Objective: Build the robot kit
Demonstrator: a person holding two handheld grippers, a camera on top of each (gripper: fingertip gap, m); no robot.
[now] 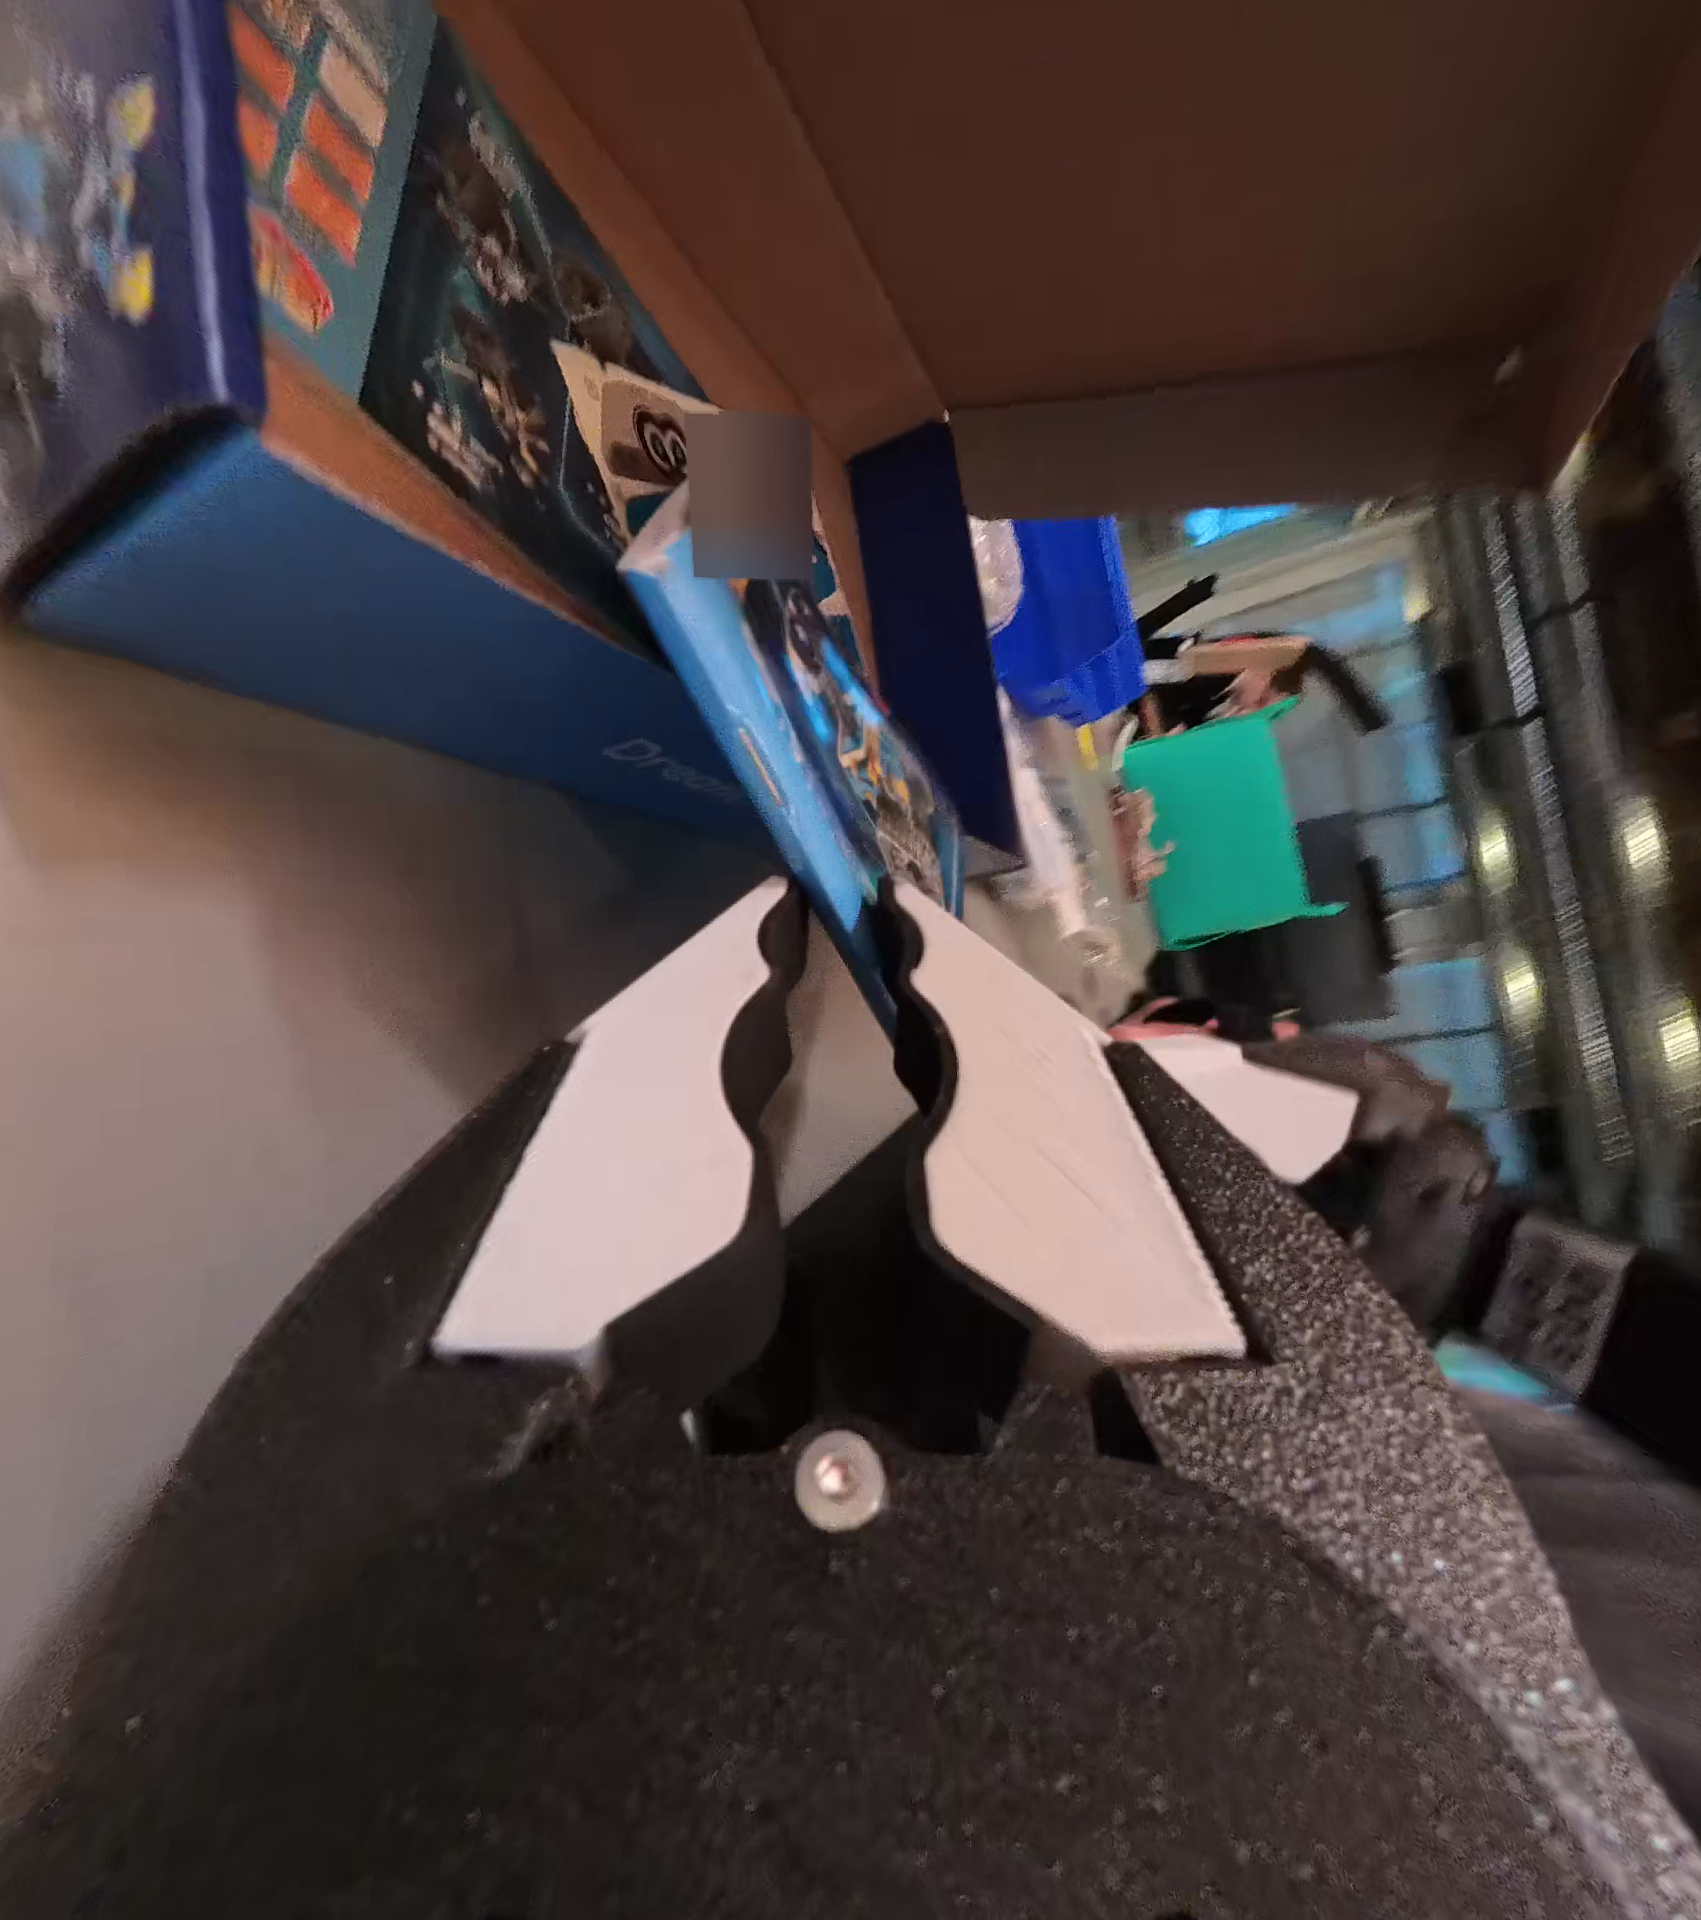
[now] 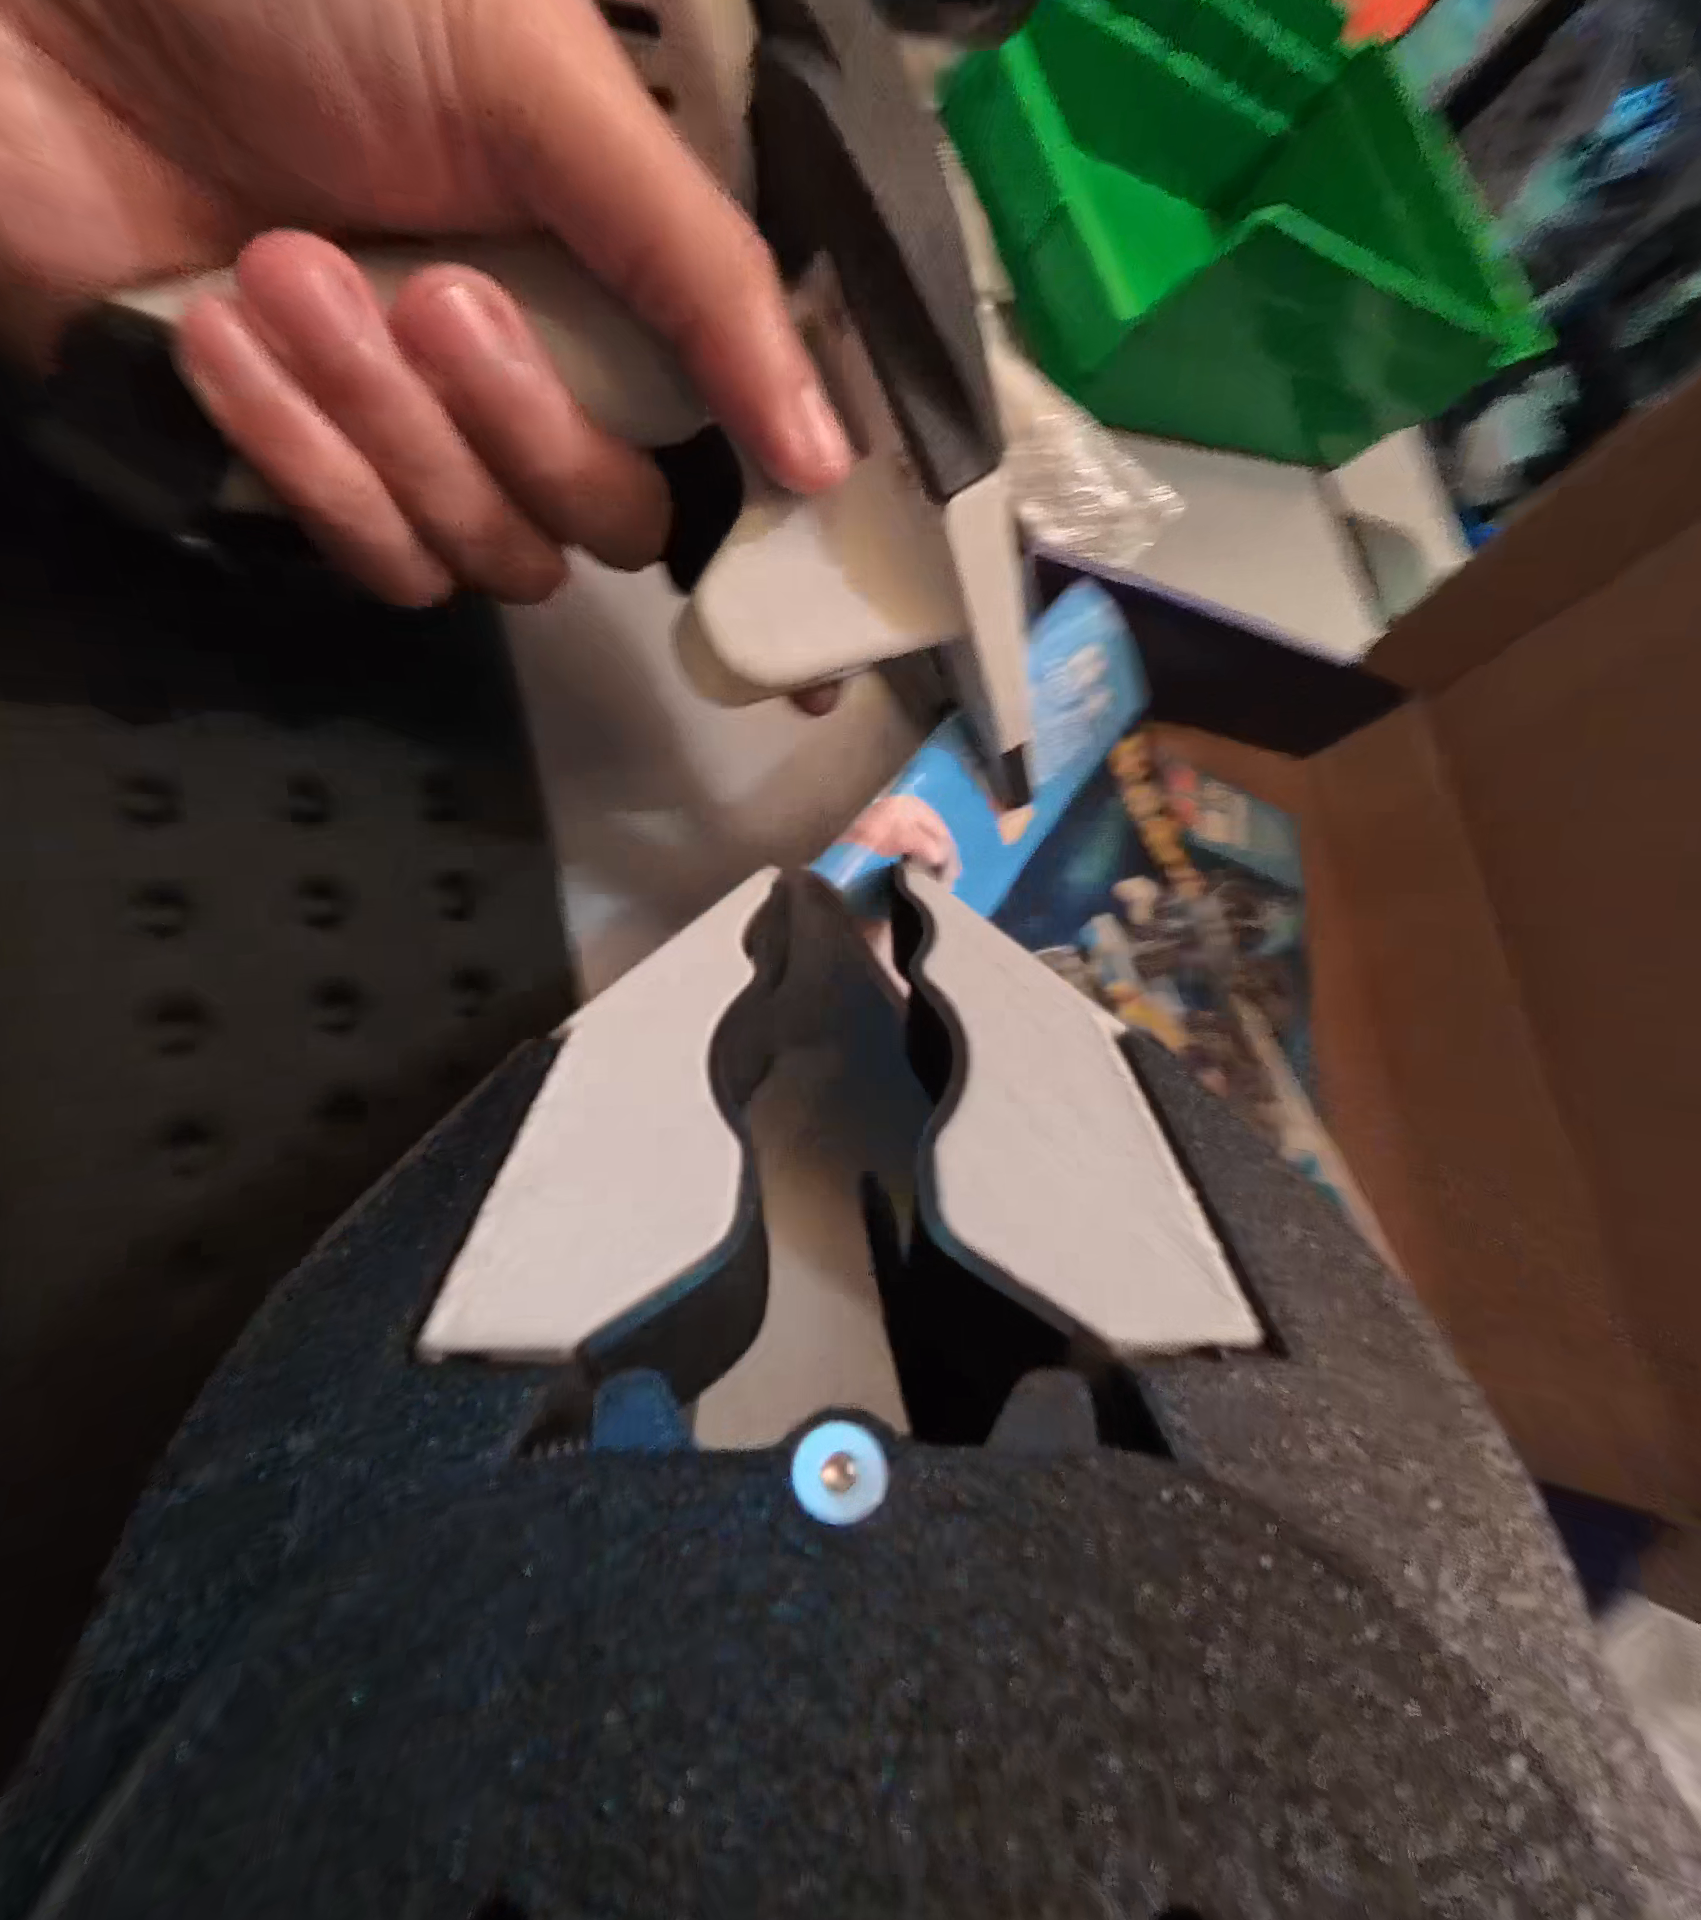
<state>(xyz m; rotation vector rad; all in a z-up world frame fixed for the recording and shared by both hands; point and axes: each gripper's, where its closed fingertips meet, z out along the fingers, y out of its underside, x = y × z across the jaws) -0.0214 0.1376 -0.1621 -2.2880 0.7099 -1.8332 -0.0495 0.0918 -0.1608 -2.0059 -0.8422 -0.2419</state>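
My left gripper (image 1: 841, 914) is shut on a thin blue pack (image 1: 773, 727) with printed pictures and holds it on edge at the mouth of a brown cardboard box (image 1: 1085, 208). In the right wrist view a hand (image 2: 389, 312) holds that left gripper (image 2: 1007, 769), clamped on the blue pack (image 2: 1074, 696) about midway along it. My right gripper (image 2: 841, 899) is nearly closed, with the pack's lower end between its fingertips. Part of the right gripper (image 1: 1241, 1101) shows in the left wrist view behind my left finger.
Larger blue picture boxes (image 1: 202, 260) lie inside the cardboard box (image 2: 1604, 935), and one (image 2: 1210, 935) lies just under the pack. A green bin (image 2: 1241, 239) and crumpled clear plastic (image 2: 1085, 488) lie beyond. A grey perforated surface (image 2: 254, 935) lies at the left. About 5 centimeters separates my left fingertips from my right.
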